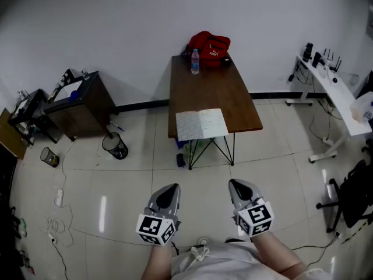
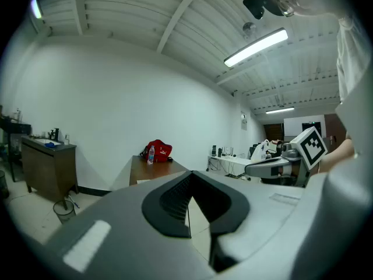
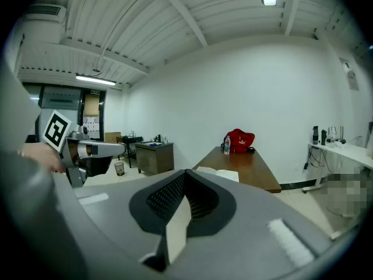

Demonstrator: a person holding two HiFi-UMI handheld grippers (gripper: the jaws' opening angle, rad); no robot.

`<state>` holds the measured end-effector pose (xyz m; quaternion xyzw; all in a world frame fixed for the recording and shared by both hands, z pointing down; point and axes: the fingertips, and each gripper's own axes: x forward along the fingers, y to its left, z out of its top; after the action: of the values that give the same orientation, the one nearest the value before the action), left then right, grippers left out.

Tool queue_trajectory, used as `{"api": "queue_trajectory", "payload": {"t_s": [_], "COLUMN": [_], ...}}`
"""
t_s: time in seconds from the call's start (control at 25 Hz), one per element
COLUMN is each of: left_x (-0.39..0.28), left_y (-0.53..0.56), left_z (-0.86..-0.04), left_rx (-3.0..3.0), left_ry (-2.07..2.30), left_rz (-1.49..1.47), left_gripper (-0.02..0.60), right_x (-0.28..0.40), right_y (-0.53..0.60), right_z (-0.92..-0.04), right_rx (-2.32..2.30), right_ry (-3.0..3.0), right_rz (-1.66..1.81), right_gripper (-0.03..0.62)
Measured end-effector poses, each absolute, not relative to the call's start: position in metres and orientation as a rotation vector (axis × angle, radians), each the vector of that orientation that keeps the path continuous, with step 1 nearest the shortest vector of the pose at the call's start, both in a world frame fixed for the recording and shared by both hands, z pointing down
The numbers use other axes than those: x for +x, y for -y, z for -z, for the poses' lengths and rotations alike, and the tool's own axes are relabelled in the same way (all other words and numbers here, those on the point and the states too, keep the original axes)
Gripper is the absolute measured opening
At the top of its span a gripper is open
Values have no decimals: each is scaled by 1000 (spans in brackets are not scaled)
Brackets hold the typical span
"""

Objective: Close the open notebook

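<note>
The open notebook (image 1: 201,124) lies flat, pages up, at the near end of a brown table (image 1: 233,95); it also shows in the right gripper view (image 3: 220,174). A water bottle (image 1: 195,61) and a red bag (image 1: 208,48) sit at the table's far end. My left gripper (image 1: 171,186) and right gripper (image 1: 234,183) hover side by side over the tiled floor, well short of the table, both pointing towards it. Each has its jaws closed tip to tip, left (image 2: 191,174) and right (image 3: 185,172), with nothing between them.
A dark cabinet (image 1: 81,104) stands at the left wall with a mesh bin (image 1: 115,146) beside it. A white desk (image 1: 335,92) and an office chair (image 1: 355,197) are on the right. Cables and a power strip (image 1: 58,198) lie on the floor at left.
</note>
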<state>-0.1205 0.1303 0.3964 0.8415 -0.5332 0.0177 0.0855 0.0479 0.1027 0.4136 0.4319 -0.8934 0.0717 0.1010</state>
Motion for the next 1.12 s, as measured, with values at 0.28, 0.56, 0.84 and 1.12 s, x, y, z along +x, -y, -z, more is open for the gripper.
{"api": "queue_trajectory", "payload": {"t_s": [0.28, 0.56, 0.84, 1.12], "left_x": [-146, -151, -148, -128], "left_y": [-132, -114, -55, 51], "left_z": [-412, -421, -439, -447], "left_rx": [2488, 2467, 2428, 2389], "left_ry": [1575, 1573, 1577, 1581], "left_rz": [-66, -68, -104, -122], "left_gripper": [6, 6, 6, 6], "right_x": [27, 25, 30, 46], "right_y": [-104, -86, -22, 82], "right_z": [-423, -435, -450, -460], "right_rx": [1298, 1284, 1271, 1211], "right_ry": [2627, 2607, 2609, 2619], "right_rz": [-234, -267, -302, -331], "right_gripper": [6, 6, 6, 6]}}
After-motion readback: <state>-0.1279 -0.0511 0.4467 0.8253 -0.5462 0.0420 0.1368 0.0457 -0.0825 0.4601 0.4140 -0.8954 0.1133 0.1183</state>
